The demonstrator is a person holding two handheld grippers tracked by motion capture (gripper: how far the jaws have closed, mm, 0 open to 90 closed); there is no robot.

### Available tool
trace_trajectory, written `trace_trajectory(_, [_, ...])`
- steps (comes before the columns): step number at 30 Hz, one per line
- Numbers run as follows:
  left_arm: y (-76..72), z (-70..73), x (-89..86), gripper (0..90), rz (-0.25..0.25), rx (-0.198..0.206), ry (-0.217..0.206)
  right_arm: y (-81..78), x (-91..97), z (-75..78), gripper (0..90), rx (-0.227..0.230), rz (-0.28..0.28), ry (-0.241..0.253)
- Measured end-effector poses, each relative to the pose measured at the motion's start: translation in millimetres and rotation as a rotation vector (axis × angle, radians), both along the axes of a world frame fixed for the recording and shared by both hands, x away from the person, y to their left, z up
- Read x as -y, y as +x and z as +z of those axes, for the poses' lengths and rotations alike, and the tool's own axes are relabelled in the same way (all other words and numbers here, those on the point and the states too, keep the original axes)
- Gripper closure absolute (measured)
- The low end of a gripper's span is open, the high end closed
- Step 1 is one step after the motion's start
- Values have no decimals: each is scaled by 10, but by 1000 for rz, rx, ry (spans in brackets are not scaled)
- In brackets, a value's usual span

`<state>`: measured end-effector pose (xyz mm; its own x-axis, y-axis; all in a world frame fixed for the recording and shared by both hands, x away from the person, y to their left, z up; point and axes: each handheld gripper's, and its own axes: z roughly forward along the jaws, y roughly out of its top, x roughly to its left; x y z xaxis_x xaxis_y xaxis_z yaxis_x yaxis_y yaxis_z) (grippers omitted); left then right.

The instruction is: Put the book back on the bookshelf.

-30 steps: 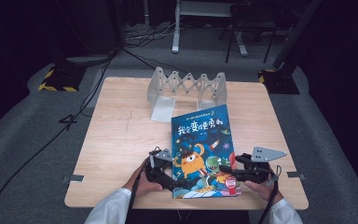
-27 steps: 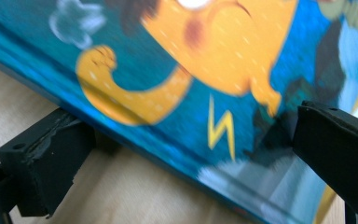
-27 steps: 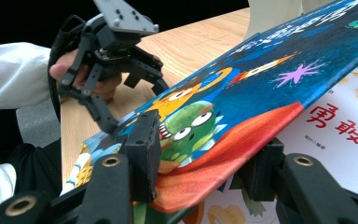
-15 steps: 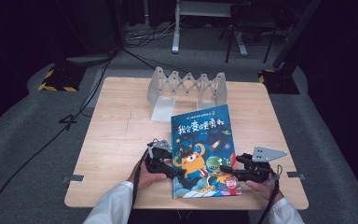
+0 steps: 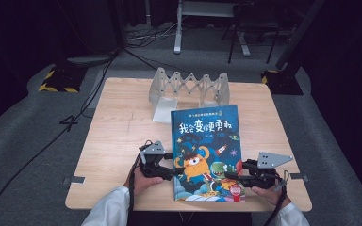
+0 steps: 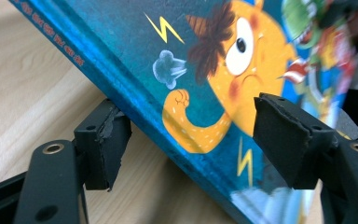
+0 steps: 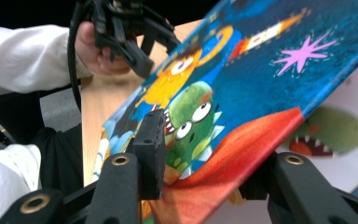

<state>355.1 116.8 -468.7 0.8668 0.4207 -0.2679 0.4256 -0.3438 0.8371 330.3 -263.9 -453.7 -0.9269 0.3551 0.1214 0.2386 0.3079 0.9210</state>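
A blue picture book (image 5: 205, 141) with an orange monster on its cover lies on the wooden table (image 5: 118, 132). My left gripper (image 5: 172, 172) is at the book's spine near the front. In the left gripper view the spine edge (image 6: 135, 112) runs between the jaws of the left gripper (image 6: 191, 135); they have just been closing, and a gap still shows. My right gripper (image 5: 231, 176) is at the book's right edge. Its jaws straddle the raised cover (image 7: 242, 116), one above and one under. The right gripper (image 7: 205, 158) has also been closing, its pads still apart. An inner page (image 7: 340, 130) shows beneath.
A grey folding zigzag rack (image 5: 188, 87) stands at the back of the table with a white sheet (image 5: 162, 110) at its foot. The person's hands and white sleeves (image 5: 108, 209) come in at the front edge. Dark floor, cables and stands surround the table.
The left gripper has shifted right onto the book's spine and risen a little, its jaws narrower than before. The right gripper has stayed at the book's right edge.
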Motion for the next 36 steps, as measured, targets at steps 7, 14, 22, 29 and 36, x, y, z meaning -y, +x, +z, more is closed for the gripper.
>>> trace_trajectory(7, [-168, 230, 75, 308, -23, 119, -15, -68, 38, -47, 612, 32, -15, -47])
trace_trajectory(14, [-177, 320, 138, 313, 0, 172, -3, -57, 30, -59, 615, 53, -41, -45])
trace_trajectory(22, [-185, 412, 176, 406, 6, 253, -17, -14, 63, -42, 626, 97, -110, -47])
trace_trajectory(29, [-169, 360, 161, 561, 16, 296, -22, -16, 88, -63, 624, 107, -106, -32])
trace_trajectory(36, [-197, 295, 257, 563, -31, 313, 29, -30, 95, -72, 615, 118, -107, -27])
